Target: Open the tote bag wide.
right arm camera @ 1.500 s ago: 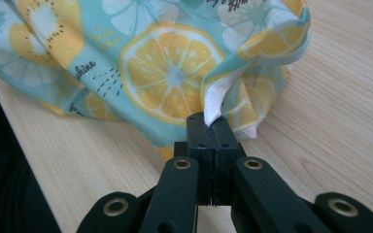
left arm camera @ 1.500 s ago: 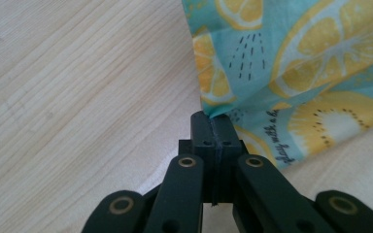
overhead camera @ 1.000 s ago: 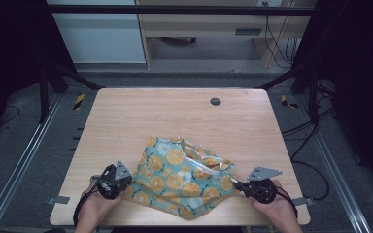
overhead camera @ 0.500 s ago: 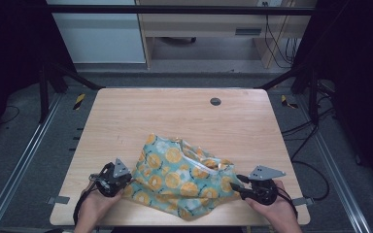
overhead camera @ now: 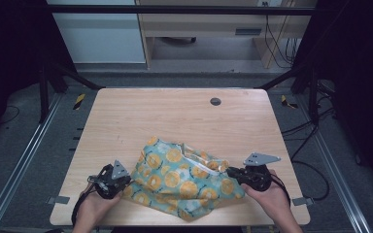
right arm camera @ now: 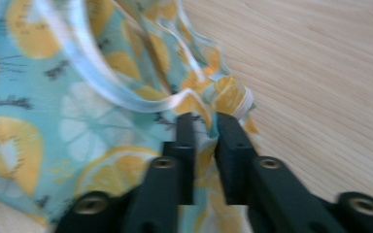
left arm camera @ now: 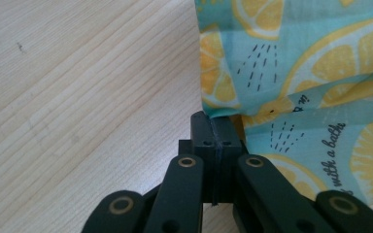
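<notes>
Tabletop (overhead camera: 141, 116) of pale wood lies bare beyond the cloth (overhead camera: 184, 179), which sits bunched near the front edge between both grippers. Left gripper (overhead camera: 126, 180) clamps its left hem; right gripper (overhead camera: 229, 171), jaws just closing, pinches the right corner of thin lemon-printed teal fabric.

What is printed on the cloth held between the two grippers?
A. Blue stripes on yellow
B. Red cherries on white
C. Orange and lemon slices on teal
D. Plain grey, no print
C: the cloth shows yellow-orange citrus slices on a teal ground, seen close up in the left gripper view.
</notes>
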Motion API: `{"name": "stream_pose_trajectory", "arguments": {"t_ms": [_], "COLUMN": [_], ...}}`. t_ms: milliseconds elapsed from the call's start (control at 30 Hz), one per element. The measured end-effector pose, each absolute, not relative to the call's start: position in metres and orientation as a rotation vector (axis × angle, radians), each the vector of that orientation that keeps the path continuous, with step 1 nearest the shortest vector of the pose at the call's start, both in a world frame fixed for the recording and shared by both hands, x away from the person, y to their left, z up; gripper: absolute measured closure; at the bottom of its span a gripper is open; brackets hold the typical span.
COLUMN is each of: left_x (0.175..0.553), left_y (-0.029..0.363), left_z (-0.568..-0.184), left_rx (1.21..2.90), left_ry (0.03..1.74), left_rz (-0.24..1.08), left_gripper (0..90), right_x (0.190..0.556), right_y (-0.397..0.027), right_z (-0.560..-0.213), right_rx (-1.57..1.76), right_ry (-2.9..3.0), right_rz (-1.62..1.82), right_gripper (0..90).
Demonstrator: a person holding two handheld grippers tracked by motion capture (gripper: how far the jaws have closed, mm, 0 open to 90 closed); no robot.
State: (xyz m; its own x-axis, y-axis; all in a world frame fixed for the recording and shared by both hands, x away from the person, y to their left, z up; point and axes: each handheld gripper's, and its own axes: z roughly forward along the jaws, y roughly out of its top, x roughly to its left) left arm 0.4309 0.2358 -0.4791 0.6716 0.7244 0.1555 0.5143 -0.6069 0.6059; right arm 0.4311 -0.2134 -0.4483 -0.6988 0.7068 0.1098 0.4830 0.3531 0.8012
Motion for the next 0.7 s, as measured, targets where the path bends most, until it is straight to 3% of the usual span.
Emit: {"name": "stream_pose_trajectory", "arguments": {"t_ms": [333, 500, 567, 700], "left_x": [0.421, 0.418, 0.418, 0.417], "left_y": [0.242, 0.243, 0.242, 0.237], "left_z": [-0.475, -0.459, -0.450, -0.435], "left_rx": [2.347, 2.280, 2.255, 2.245], "left_ry": [0.952, 0.960, 0.948, 0.911], "left_rz": [0.495, 0.506, 0.517, 0.533], "left_gripper": [90.0, 62.7, 60.8, 47.6], "right_x": [0.394, 0.393, 0.393, 0.396], "right_y": [-0.211, -0.210, -0.209, -0.211], "right_z": [-0.434, -0.436, -0.436, -0.439], "right_rx": [0.937, 0.916, 0.917, 0.931], "right_ry": [2.338, 2.333, 2.332, 2.330], "right_rz": [1.434, 1.447, 1.446, 1.429], "right_gripper": [90.0, 90.0, 90.0, 90.0]}}
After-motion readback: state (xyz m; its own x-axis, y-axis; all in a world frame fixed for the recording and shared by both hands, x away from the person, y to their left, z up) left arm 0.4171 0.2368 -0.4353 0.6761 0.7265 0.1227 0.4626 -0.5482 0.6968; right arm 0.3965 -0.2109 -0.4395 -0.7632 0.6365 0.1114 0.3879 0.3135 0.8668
